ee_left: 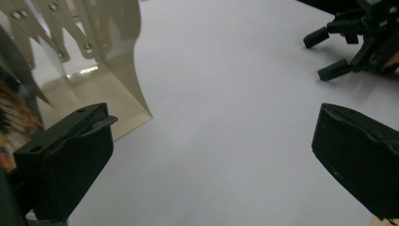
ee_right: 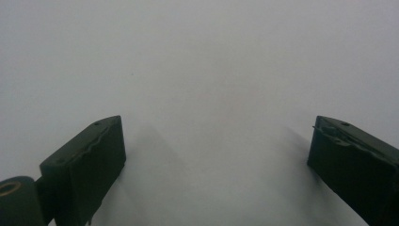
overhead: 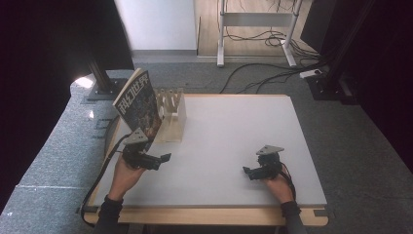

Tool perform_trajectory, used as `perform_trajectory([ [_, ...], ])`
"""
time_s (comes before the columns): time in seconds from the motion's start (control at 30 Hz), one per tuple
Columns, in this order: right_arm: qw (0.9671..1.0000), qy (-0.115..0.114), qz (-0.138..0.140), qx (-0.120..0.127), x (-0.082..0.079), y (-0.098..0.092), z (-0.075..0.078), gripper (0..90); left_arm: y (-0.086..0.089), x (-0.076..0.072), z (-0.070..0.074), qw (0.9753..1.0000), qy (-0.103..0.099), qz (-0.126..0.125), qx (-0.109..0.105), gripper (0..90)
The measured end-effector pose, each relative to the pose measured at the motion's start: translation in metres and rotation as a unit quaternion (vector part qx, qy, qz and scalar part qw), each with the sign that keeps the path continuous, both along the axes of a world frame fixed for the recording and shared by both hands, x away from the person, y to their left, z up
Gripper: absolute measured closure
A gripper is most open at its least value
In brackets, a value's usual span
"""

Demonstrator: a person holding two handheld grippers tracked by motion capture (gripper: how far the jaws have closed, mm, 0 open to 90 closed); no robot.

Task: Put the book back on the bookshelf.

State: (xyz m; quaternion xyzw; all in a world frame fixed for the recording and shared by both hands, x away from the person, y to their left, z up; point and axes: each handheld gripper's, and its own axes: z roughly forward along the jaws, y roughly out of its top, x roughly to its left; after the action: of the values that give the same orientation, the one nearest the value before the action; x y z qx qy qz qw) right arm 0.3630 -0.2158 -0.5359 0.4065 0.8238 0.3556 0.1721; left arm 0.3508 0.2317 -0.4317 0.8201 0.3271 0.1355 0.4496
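A magazine point(overhead: 139, 105) with a dark illustrated cover stands tilted at the left side of a beige slotted rack point(overhead: 174, 117) on the white table point(overhead: 234, 126). Whether it sits in a slot or only leans on the rack I cannot tell. My left gripper point(overhead: 161, 159) is open just in front of the rack, with nothing between its jaws. In the left gripper view point(ee_left: 211, 155) the rack point(ee_left: 108, 61) is at the upper left and the magazine's edge point(ee_left: 14, 117) at the far left. My right gripper point(overhead: 248, 171) point(ee_right: 216, 160) rests open and empty near the front right, over bare tabletop. It also appears far off as the right gripper point(ee_left: 319, 56).
The table's wooden front edge point(overhead: 209, 214) runs just behind the person's wrists. Beyond the table lie grey carpet, loose cables point(overhead: 263, 73) and white desk legs point(overhead: 221, 44). A black stand base point(overhead: 104, 87) sits off the back left corner.
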Motion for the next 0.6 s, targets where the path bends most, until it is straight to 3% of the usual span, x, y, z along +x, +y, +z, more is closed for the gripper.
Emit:
perform_trajectory([
  [0.6, 1.0000, 0.000, 0.000, 0.000, 0.000, 0.000, 0.000, 3.7, -0.022, 0.003, -0.064, 0.9985, 0.040, -0.024, 0.028, 0.0],
])
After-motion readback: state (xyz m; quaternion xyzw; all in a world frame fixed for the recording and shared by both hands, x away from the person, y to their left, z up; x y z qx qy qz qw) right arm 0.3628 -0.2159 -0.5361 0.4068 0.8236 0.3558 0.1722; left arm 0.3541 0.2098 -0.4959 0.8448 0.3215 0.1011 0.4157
